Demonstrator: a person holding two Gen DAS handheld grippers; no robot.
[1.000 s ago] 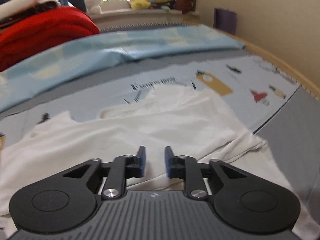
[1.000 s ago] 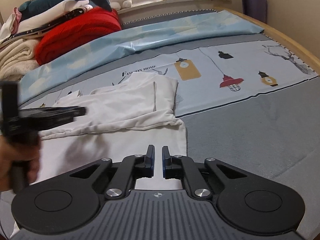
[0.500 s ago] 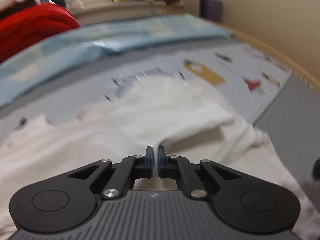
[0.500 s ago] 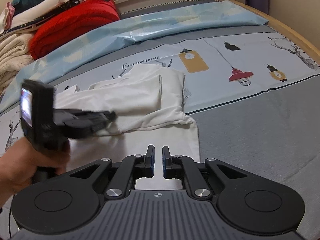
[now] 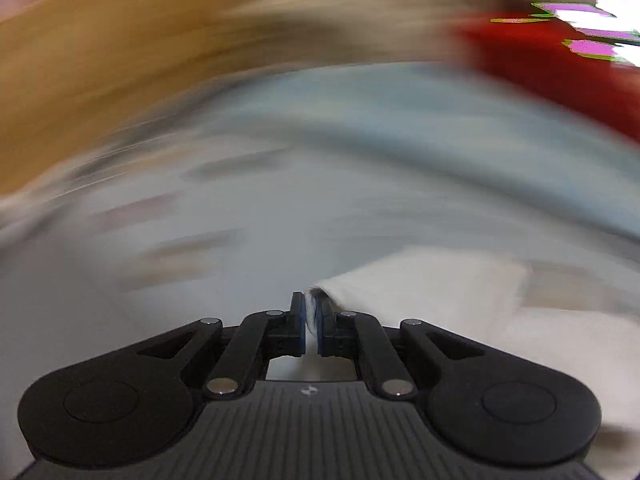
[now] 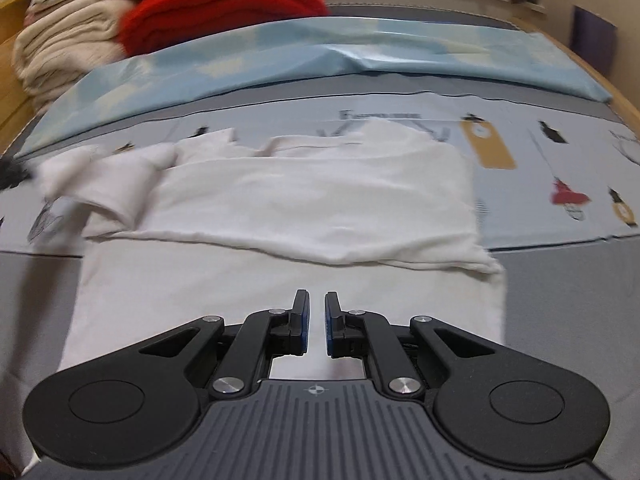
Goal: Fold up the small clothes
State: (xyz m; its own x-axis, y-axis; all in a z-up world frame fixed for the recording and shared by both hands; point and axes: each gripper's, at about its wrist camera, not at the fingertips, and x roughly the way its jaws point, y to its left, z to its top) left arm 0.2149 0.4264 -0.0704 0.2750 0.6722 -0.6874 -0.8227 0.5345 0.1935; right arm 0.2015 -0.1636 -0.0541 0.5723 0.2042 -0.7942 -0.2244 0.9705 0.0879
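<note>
White shirt point(image 6: 312, 208), one item: spread on the printed bedsheet point(image 6: 520, 140) ahead of my right-hand tool, upper part already doubled down over the body, lower panel flat and running under that tool. Left gripper point(image 5: 311, 320): fingers all but closed, a bunched white edge of the shirt pinched between the blue pads, cloth trailing off toward 3 o'clock; this view is heavily smeared, so I judge rather than see that the pinched part is a sleeve. Right gripper point(image 6: 316, 326): narrow gap between the fingers, nothing held, poised over the lower panel. Handling note: carry the pinched cloth low and level across the body, lay it square to the side edge, release only once flat; the right tool could pin the hem. Beyond, at 12 o'clock: light blue cover point(image 6: 320, 52); at 11 o'clock: red blanket point(image 6: 224, 8).
</note>
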